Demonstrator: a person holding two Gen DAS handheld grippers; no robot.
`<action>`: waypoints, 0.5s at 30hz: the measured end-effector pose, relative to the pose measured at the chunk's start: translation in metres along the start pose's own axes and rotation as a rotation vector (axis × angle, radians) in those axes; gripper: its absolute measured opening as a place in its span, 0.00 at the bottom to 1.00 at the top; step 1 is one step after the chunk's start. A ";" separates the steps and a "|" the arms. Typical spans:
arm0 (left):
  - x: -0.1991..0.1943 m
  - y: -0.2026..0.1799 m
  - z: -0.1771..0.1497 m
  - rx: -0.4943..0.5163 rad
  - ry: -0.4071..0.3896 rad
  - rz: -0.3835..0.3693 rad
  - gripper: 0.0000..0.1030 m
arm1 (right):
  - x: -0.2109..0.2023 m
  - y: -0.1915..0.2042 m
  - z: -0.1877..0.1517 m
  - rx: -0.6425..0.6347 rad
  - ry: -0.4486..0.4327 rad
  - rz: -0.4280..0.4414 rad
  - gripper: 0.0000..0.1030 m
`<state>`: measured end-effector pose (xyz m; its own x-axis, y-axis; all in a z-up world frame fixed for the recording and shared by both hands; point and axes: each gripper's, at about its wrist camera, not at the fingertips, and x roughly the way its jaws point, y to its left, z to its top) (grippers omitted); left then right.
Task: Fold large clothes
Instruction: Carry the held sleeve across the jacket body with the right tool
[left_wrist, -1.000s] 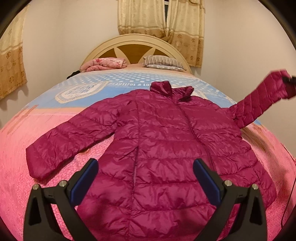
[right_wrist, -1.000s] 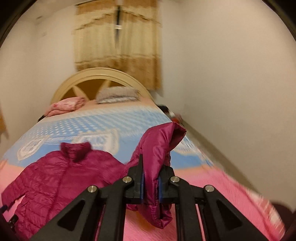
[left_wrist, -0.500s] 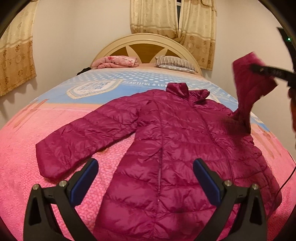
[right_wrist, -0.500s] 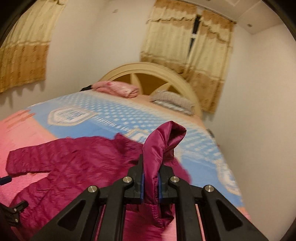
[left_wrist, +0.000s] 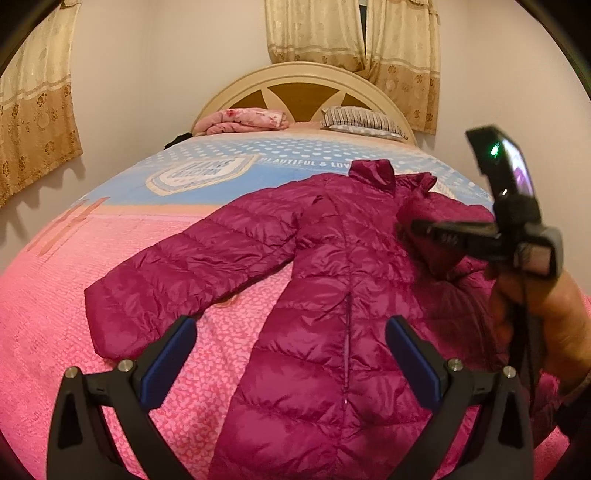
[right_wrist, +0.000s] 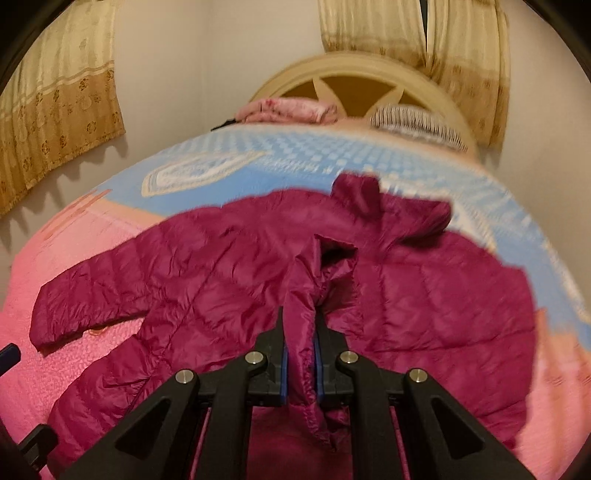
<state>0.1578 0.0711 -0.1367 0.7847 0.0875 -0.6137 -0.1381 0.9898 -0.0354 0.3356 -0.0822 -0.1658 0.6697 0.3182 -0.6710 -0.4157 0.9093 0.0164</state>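
Curtain, left wall: a beige patterned curtain (left_wrist: 35, 122) hangs at the far left.
Left hand-held gripper: the left hand-held gripper (left_wrist: 291, 354) hangs over the lower coat and bed with its jaws wide apart and nothing between its blue pads (left_wrist: 168, 365).
Bed: the bed (left_wrist: 48, 317) has a pink cover near the camera and a blue printed part toward the arched headboard (left_wrist: 303, 79).
Coat: the magenta quilted coat (left_wrist: 325, 314) lies flat on the bed, collar toward the headboard, its left sleeve (left_wrist: 177, 280) spread out on the pink cover.
Pillows: a pink folded blanket (left_wrist: 243, 120) and a striped pillow (left_wrist: 360, 118) sit at the headboard.
Right hand-held gripper: the right hand-held gripper (right_wrist: 300, 354) is clamped narrowly on the coat's right sleeve cuff (right_wrist: 306, 332), held above the coat's chest.
Person: a hand (left_wrist: 546, 317) grips the right tool at the right edge.
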 end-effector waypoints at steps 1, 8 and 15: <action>0.001 0.000 0.000 0.002 0.003 0.002 1.00 | 0.005 0.001 -0.003 0.006 0.006 0.009 0.09; 0.006 -0.008 0.006 0.044 0.004 0.022 1.00 | 0.003 0.025 -0.013 -0.095 -0.017 0.147 0.72; 0.003 -0.023 0.034 0.077 -0.046 0.004 1.00 | -0.044 0.002 -0.015 -0.078 -0.138 0.117 0.72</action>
<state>0.1839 0.0526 -0.1111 0.8116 0.0953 -0.5764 -0.0960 0.9950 0.0294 0.2959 -0.0986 -0.1469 0.6894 0.4593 -0.5602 -0.5386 0.8421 0.0276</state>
